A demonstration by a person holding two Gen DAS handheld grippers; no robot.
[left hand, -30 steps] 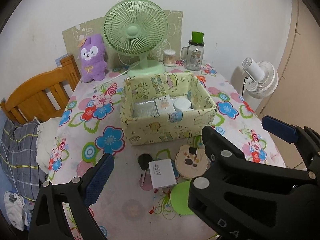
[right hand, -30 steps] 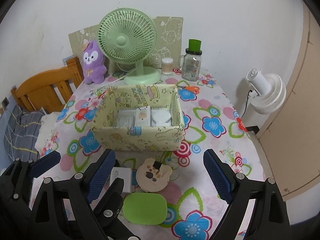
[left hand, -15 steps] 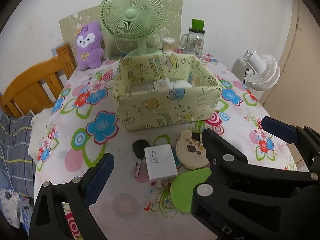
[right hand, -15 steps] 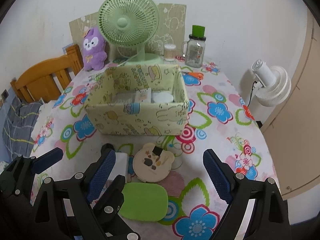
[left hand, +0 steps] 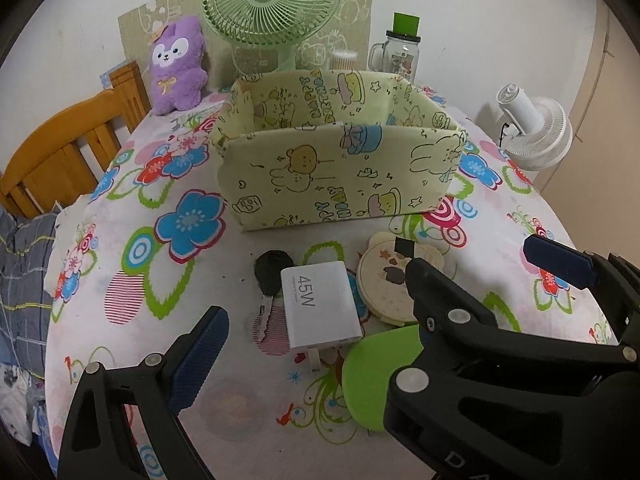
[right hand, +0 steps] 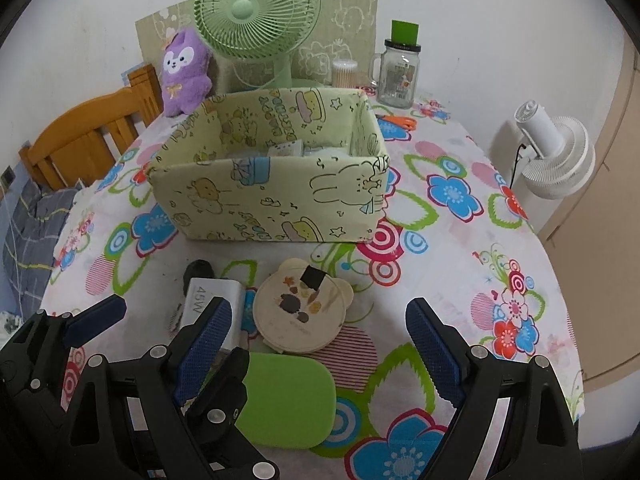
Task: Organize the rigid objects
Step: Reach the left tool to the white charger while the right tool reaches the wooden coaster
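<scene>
**Loose items in front of the box**

We see the white charger (left hand: pixel 320 306), black key (left hand: pixel 271 276), round bear case (right hand: pixel 301 309) and green case (right hand: pixel 289 399) clustered on the table (right hand: pixel 460 288) before the yellow box (right hand: pixel 272 204). Our left gripper (left hand: pixel 316 330) and right gripper (right hand: pixel 316 348) hang above them, jaws apart, empty.

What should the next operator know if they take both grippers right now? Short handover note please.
Left gripper: open, empty, above the white 45W charger block.
Right gripper: open, empty, over the round cream bear-eared case and flat green rounded-rectangle case.
Black car key lies beside the charger. All four sit on the floral tablecloth, in front of the pale yellow cartoon-print fabric box.
Done: a few items are already in the box.
Left: the four loose items, presumably into the box.
</scene>
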